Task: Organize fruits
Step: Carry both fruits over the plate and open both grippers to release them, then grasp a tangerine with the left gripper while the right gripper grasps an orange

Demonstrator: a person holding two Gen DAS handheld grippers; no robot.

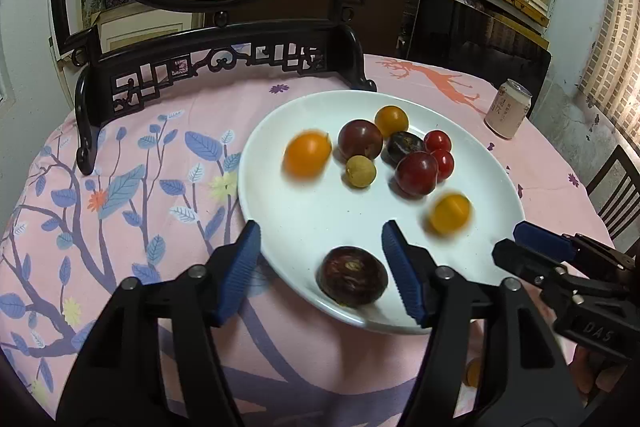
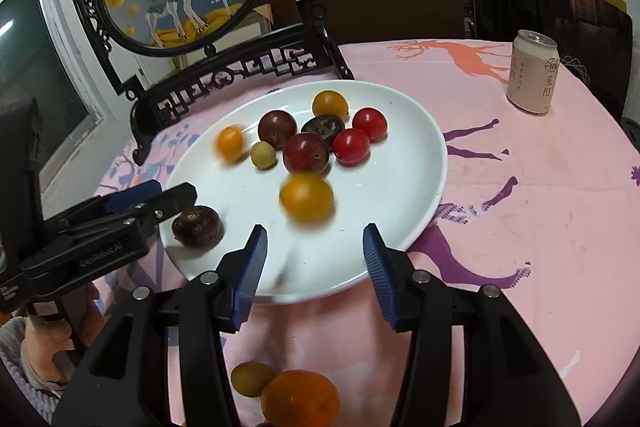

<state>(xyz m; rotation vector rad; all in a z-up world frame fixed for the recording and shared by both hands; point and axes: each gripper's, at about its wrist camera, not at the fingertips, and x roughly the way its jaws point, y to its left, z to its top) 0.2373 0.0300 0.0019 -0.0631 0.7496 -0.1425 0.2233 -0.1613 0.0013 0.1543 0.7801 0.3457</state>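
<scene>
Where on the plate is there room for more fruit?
The plate is bare along its right side and near rim, between the blurred yellow fruit and the right tongs. The far middle is crowded: plums and tomatoes bunch together.

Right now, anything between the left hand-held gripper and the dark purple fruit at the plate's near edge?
Nothing visible. The left hand-held gripper is open, its blue fingers either side of the dark purple round fruit on the white plate. The blurred orange fruit sits farther off, right.
</scene>
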